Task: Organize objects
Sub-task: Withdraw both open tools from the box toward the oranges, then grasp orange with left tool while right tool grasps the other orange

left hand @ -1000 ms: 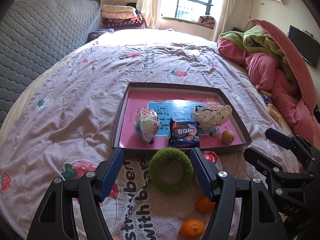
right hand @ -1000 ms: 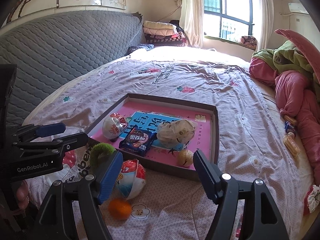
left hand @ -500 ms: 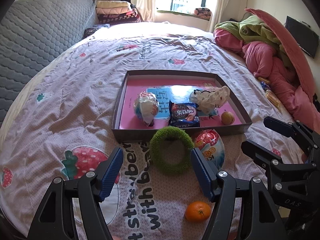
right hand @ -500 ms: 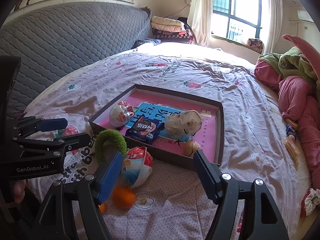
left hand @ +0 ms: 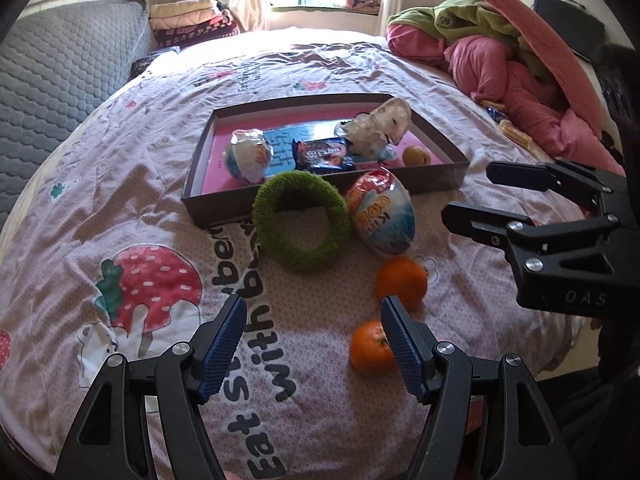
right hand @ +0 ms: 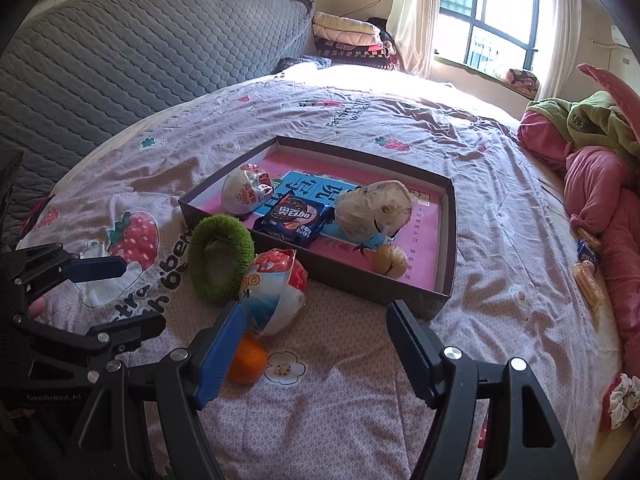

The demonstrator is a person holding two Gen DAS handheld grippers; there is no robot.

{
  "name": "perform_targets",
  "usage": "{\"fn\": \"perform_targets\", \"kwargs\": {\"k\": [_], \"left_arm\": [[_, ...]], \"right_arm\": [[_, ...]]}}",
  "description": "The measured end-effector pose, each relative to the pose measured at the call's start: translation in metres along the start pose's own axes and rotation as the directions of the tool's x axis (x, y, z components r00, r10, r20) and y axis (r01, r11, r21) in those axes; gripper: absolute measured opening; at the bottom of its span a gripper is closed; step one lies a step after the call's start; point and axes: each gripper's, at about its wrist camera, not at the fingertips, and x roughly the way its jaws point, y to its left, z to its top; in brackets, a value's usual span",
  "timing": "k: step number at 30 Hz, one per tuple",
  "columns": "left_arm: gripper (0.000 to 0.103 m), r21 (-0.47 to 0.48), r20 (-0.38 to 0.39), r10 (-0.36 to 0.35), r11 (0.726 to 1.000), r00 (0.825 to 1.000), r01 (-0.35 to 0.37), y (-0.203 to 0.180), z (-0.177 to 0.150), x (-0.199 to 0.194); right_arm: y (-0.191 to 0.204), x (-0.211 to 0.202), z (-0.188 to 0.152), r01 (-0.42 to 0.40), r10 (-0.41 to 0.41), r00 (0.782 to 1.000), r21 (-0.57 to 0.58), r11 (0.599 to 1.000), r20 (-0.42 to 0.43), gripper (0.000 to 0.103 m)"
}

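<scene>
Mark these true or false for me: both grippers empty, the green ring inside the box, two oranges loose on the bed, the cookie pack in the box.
1. Both the left gripper and the right gripper are open and empty. True.
2. The green ring lies inside the box. False: it lies on the bedspread outside, against the box's near wall.
3. Two oranges lie on the bedspread. True.
4. The cookie pack lies outside the box. False: it is inside.

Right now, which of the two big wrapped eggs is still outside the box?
The surprise egg beside the green ring on the bedspread; the other egg lies inside the box.
</scene>
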Motion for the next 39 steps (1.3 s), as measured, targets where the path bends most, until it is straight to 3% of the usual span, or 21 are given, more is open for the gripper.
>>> {"fn": "perform_targets", "kwargs": {"k": [10,21,28,39], "left_arm": [[0.071,0.04,-0.036,-0.049,0.998,0.998,0.05,-0.015,-0.025,0.009],[0.071,0.032,-0.057,-0.071,0.997,0.996,0.073,-0.018,-0.027,0.021],[0.055,0.054,-0.068,-0.086,0.994,0.994,0.09,-0.023,-0.028,0.029],[0.045,0.057,-0.055,-0.098,0.993,0.994,0.101,-0.024,-0.028,0.032]], "right_arm": [[0.007,0.008,-0.015,-0.034,0.033,0.998,-0.016,0.999,-0.055,0.073],[0.023,0.025,-0.024,-0.06,0.054,0.992,-0.059,0.996,-0.111,0.072],[0.027,0.038,-0.025,-0.067,0.059,0.988,-0.051,0.996,-0.145,0.07],[0.032,0.054,-0.022,-0.137,0.136,0.974,0.008,0.991,-0.183,0.061]]}}
